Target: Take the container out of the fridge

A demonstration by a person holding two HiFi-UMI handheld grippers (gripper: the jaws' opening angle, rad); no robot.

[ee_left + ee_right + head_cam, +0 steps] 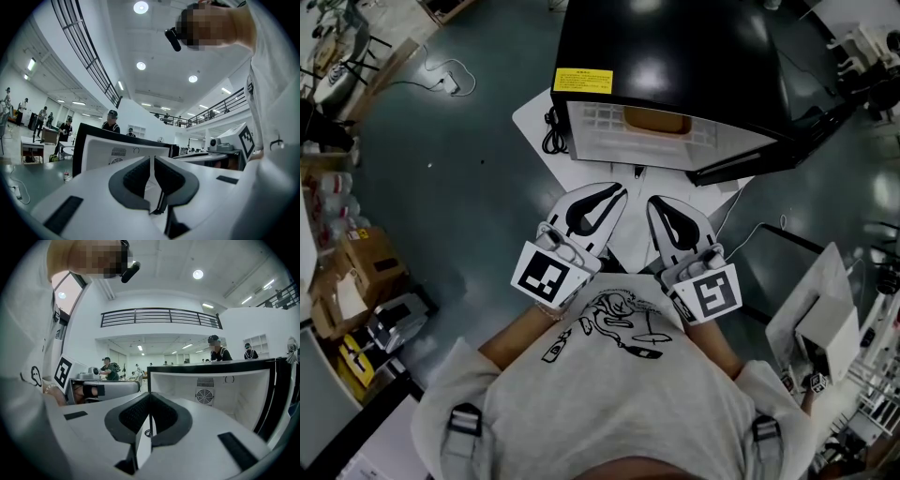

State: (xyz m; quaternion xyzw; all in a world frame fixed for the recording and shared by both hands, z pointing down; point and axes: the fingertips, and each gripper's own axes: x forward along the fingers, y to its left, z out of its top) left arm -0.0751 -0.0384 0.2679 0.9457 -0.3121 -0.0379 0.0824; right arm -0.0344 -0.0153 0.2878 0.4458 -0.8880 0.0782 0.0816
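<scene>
the fingers of the left gripper (151, 163) are pressed almost together. only a thin slit is between the dark pads (136, 180), and nothing is in that slit. the right gripper (149, 404) has its fingers closed fully, also on nothing. in the head view both grippers are side by side, near our body, and they point toward the fridge (675, 56), which stands farther away with its door (769, 157) swung open to the right. the container (656, 120), a brownish thing, sits on the upper shelf inside, about in the middle, well apart from both grippers. the gripper views show only the white inner wall with a small fan (204, 396). the container does not show there.

we judge that the step in hand is the approach. to do it well, we should spread the fingers wide before they pass the shelf edge, not inside the fridge. then we bring the gripper to the level of the container, come straight in, and take it by its two sides. the open door leaves less room at the right, so that side needs care.
</scene>
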